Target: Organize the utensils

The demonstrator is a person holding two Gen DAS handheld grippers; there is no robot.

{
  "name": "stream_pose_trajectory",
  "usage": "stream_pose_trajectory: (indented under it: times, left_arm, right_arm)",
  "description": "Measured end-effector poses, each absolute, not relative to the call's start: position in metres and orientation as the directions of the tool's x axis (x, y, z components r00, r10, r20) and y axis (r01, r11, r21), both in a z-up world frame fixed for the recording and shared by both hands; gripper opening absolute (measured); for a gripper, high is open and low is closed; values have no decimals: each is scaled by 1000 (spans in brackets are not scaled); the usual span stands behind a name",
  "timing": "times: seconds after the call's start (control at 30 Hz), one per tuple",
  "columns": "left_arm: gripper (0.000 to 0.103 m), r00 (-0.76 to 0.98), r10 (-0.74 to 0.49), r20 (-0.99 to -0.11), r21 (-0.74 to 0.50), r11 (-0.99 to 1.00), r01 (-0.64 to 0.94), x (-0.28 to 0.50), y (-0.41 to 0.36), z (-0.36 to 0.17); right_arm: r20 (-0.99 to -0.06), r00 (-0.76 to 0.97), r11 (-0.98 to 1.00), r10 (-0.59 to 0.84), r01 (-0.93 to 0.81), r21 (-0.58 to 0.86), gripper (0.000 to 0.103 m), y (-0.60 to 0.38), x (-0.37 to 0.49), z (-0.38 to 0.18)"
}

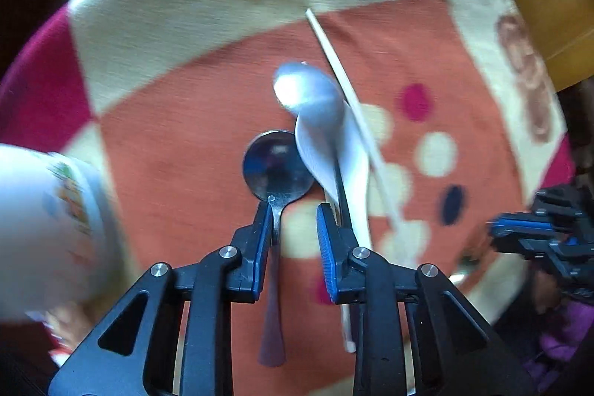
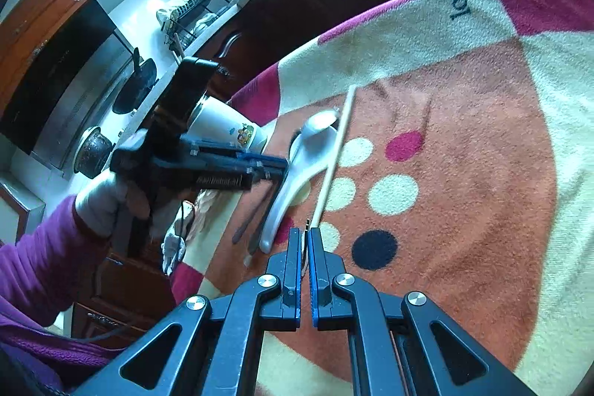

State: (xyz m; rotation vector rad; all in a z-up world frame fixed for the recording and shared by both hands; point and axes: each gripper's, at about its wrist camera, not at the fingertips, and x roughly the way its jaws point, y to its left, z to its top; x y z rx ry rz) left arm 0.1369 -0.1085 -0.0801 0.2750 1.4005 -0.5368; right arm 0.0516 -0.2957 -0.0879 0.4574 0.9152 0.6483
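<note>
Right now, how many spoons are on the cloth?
3: a round-bowled metal spoon at the left gripper, a white ceramic soup spoon beside it, and a shiny oval metal spoon lying across that. More may be hidden.

Dim daylight, glare on metal spoon (image 1: 293, 86), motion blur, fisheye-dark curved edges

The cloth (image 2: 408, 36) bears the word "love" (black script).
</note>
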Motion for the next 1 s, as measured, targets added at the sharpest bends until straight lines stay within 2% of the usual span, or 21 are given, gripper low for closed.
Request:
stream_pose_trajectory:
  times: [0.07, 0.2, 0.27, 0.33, 0.4, 0.57, 0.63, 0.77, 0.83, 1.0]
  left_arm:
    - [22, 100, -199, -975, -121, 852, 509, 124, -117, -77]
    - [24, 88, -258, -962, -184, 853, 488, 116, -119, -75]
    - [26, 152, -234, -960, -128, 855, 503, 107, -115, -69]
    - [35, 193, -218, -957, -93, 856, 508, 110, -108, -67]
    - [38, 204, -221, -954, -88, 853, 514, 115, -100, -66]
    - [38, 187, -269, -945, -112, 803, 586, 130, -104, -74]
    - [38, 176, -276, -945, -114, 784, 611, 132, -109, -81]
    - [38, 174, -289, -941, -107, 746, 658, 135, -115, -88]
    - [38, 170, -302, -938, -117, 737, 665, 137, -116, -88]
    - [38, 148, -319, -936, -129, 702, 700, 140, -120, -89]
  right_arm:
    - [-578, 453, 728, 679, -314, 609, 3, -301, 49, -85]
    - [-588, 472, 748, 657, -310, 587, 3, -311, 43, -78]
    - [-594, 481, 758, 644, -302, 578, 3, -315, 42, -77]
    - [-595, 486, 761, 640, -293, 579, 3, -318, 40, -77]
    - [-593, 478, 753, 648, -285, 593, 3, -320, 40, -80]
    - [-585, 412, 700, 699, -223, 679, 4, -322, 42, -95]
    - [-606, 391, 709, 692, -210, 674, 9, -316, 42, -100]
    - [-631, 357, 718, 689, -221, 659, 11, -302, 44, -104]
    - [-631, 365, 719, 684, -192, 668, 18, -299, 48, -105]
    - [-657, 371, 732, 656, -102, 674, 18, -290, 63, -109]
